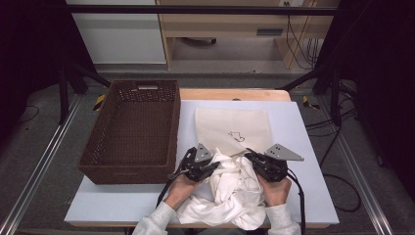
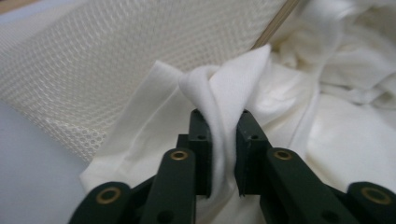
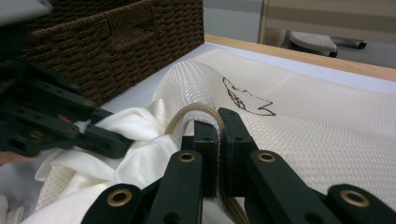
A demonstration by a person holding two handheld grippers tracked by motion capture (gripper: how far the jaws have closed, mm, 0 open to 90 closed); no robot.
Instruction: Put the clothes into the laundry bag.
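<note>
here | left tool [image 2: 223, 140] pinching white cloth [image 2: 233, 88] | right tool [image 3: 218, 140] clamping mesh bag [image 3: 299, 126] rim | basket [image 1: 132, 129] just left

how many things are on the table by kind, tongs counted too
basket: 1
mesh bag: 1
white cloth: 1
tongs: 2, left tongs and right tongs
total: 5
</note>
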